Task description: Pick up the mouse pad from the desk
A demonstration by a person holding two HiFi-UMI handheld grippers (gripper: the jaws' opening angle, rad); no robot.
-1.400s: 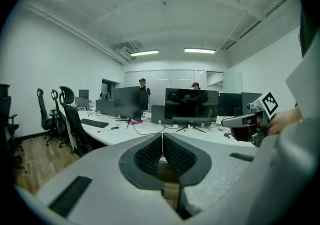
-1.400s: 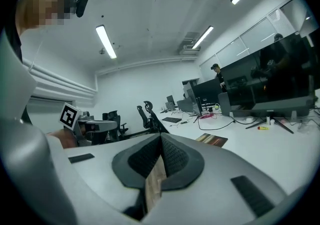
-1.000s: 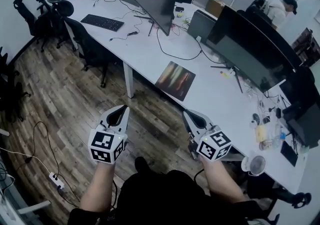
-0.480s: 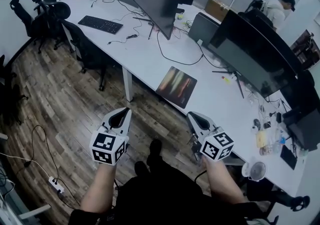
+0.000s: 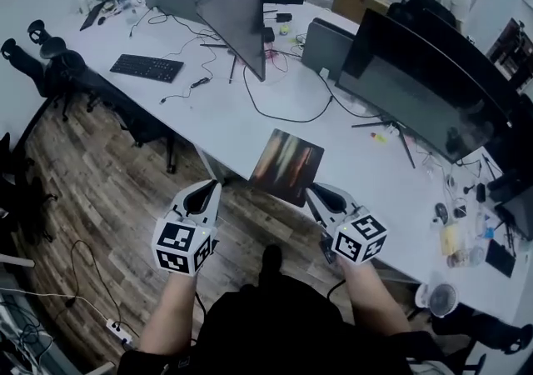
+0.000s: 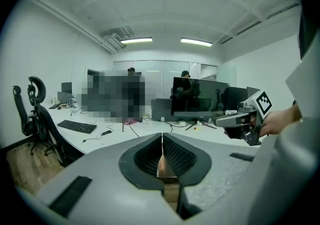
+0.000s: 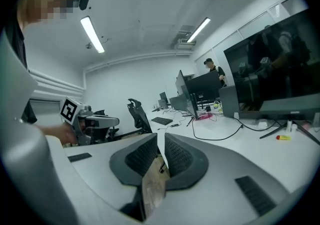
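Dark streaky mouse pad (image 5: 286,167) lies flat at the bench's (image 5: 250,115) near edge, just beyond both grippers. Probably thin, light, floppy (grippy underside likely), so pinch its near edge. Left gripper (image 5: 204,187) and right gripper (image 5: 316,193) jaws closed, empty.

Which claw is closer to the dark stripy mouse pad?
Right. The right gripper is by the near corner of the dark rectangular mouse pad; the left gripper is farther left, over wooden floor.

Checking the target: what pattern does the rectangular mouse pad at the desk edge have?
Dark mouse pad with blurred orange and greenish vertical streaks; head view.
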